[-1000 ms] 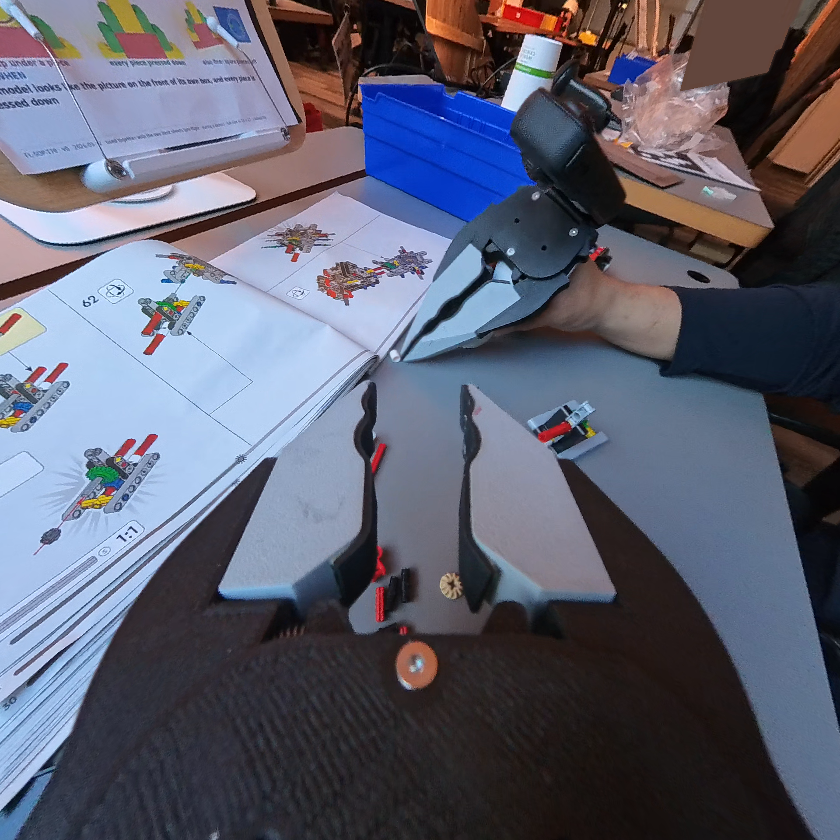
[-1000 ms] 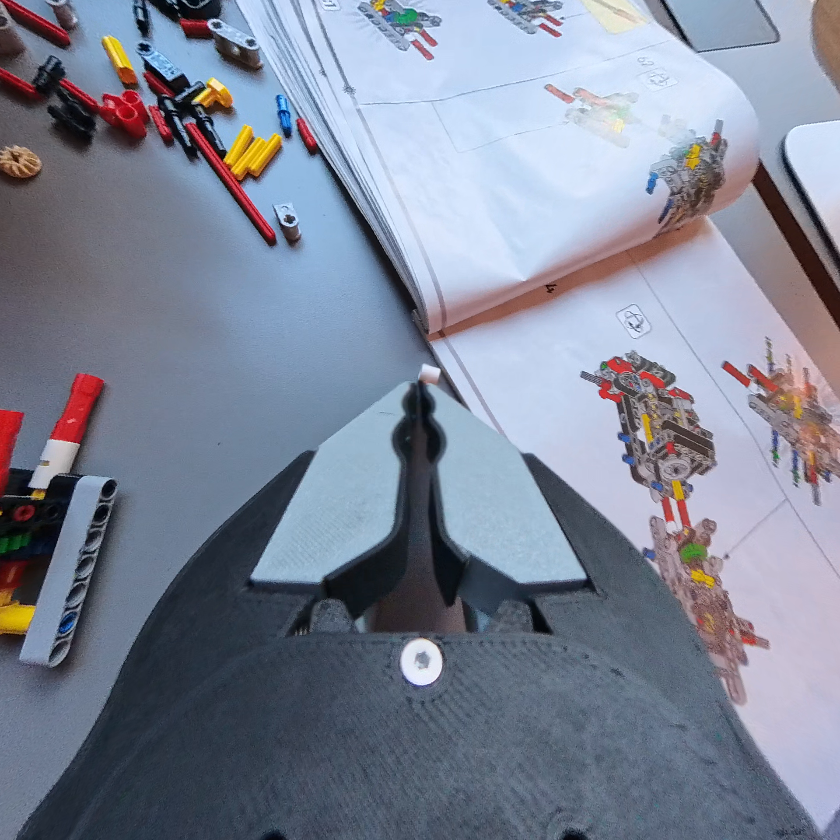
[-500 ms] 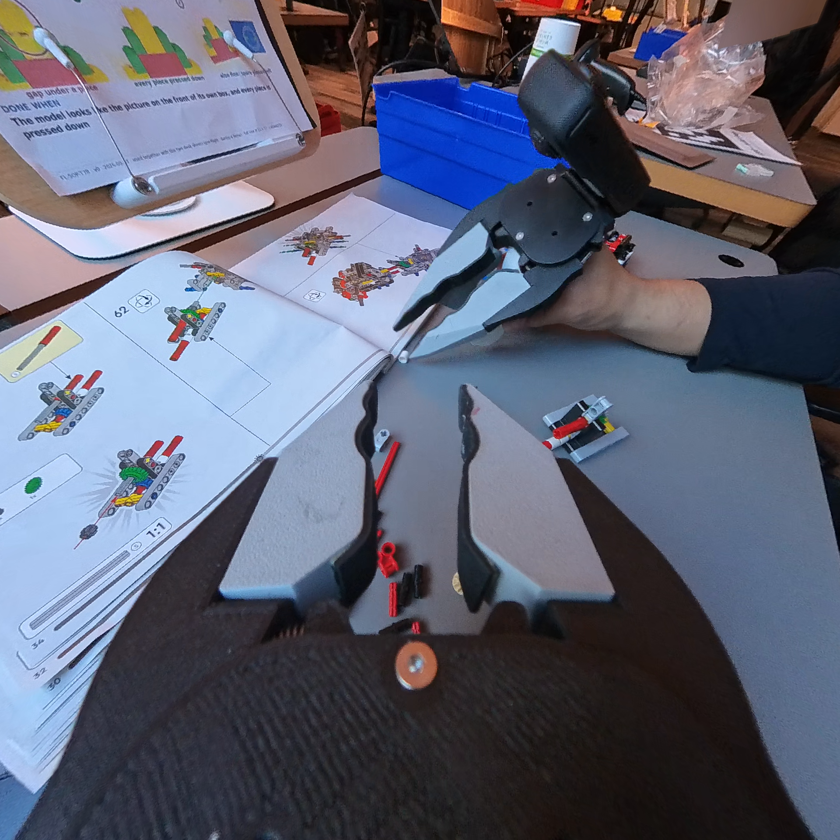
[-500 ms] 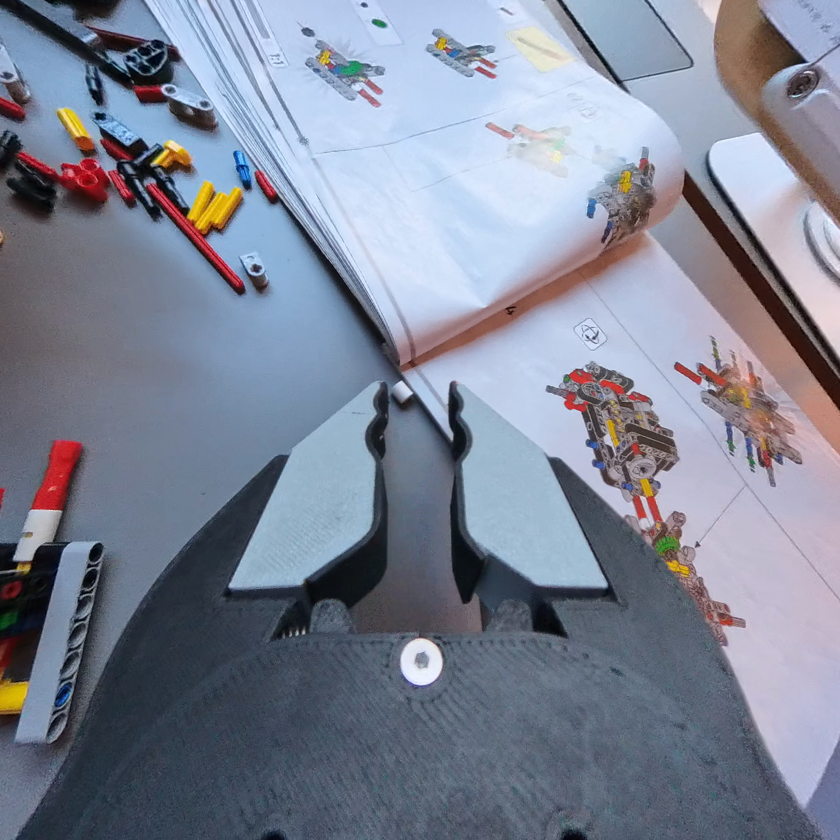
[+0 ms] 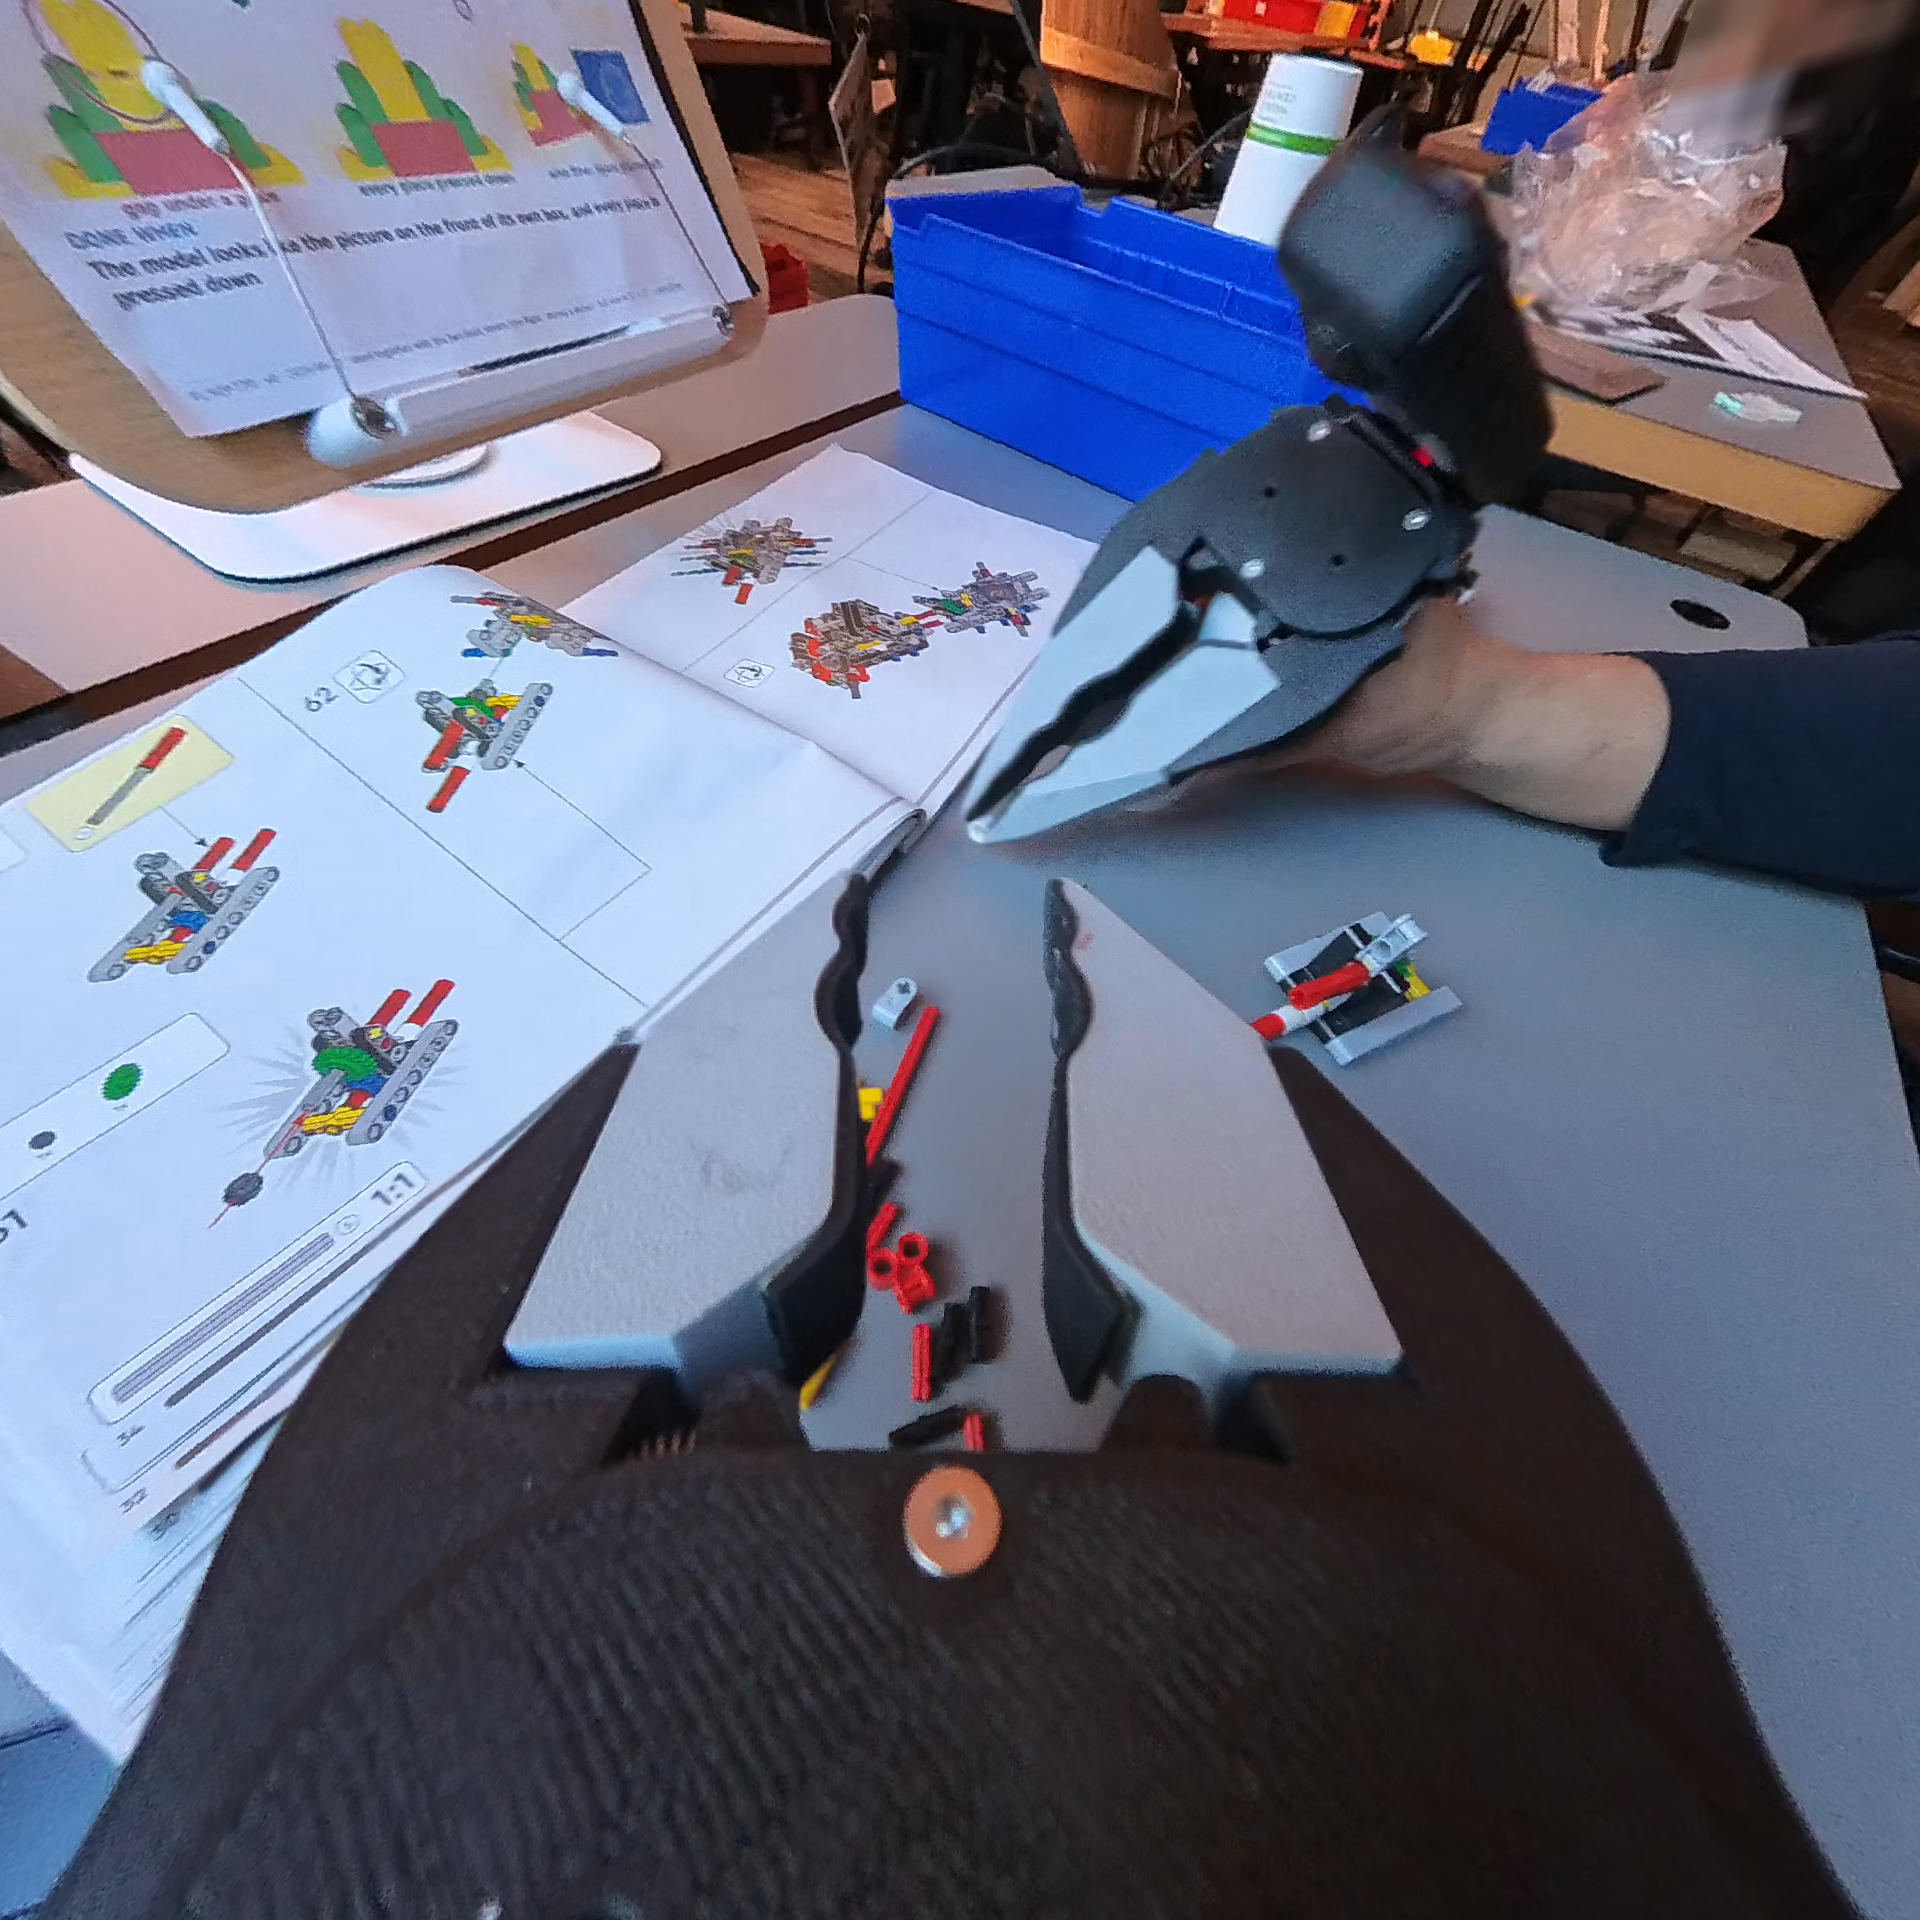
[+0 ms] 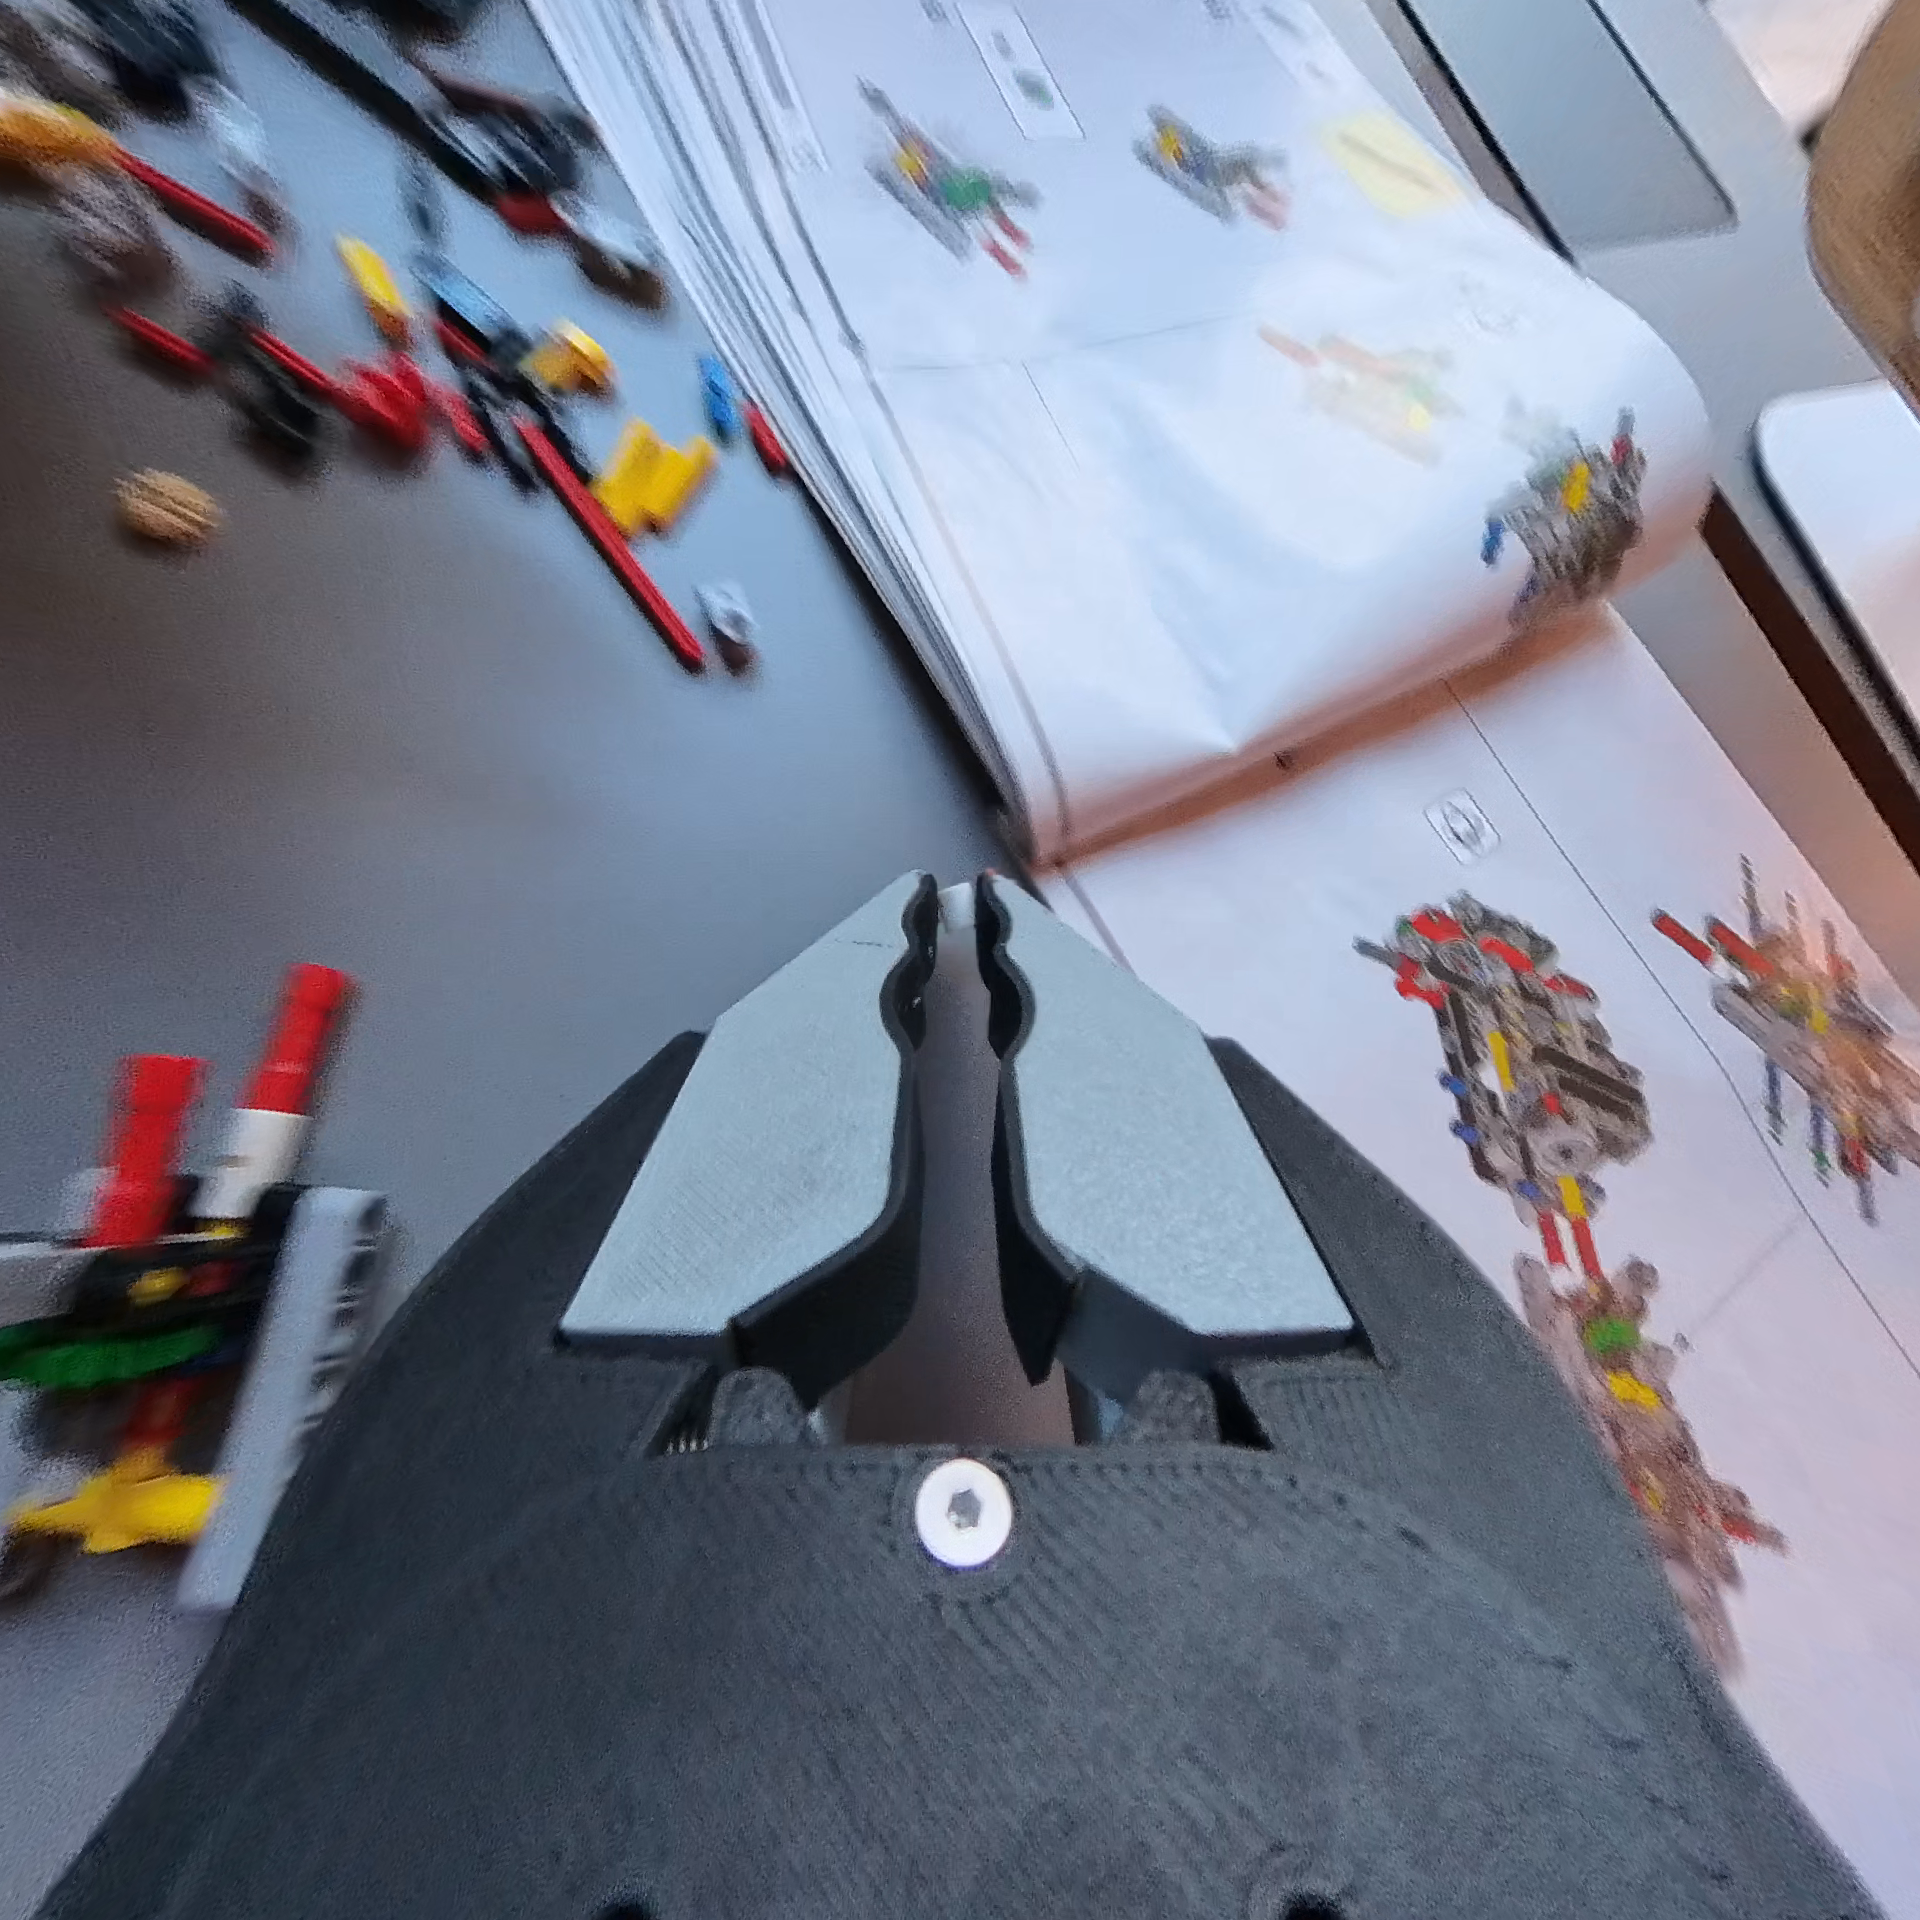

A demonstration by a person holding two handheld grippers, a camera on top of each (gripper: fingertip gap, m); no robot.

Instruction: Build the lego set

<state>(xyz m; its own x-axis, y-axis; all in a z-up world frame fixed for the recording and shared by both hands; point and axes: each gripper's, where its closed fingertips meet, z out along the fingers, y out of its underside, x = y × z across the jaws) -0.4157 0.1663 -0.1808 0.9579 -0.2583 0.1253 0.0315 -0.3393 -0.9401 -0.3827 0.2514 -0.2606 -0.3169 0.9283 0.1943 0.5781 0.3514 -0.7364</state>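
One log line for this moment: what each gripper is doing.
left gripper: open above loose pieces, grey connector, red axle | right gripper: closed on small white piece by booklet | partial build: on table

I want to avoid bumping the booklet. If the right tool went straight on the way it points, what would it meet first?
Probably the open instruction booklet: the right tool, with a small white piece at its tips, points at the booklet's near edge just ahead, though depth is unclear.

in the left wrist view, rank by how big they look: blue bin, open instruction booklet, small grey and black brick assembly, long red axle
1. open instruction booklet
2. blue bin
3. small grey and black brick assembly and long red axle: too alike to rank.

The bin sits farther off, so its rank is unsure.
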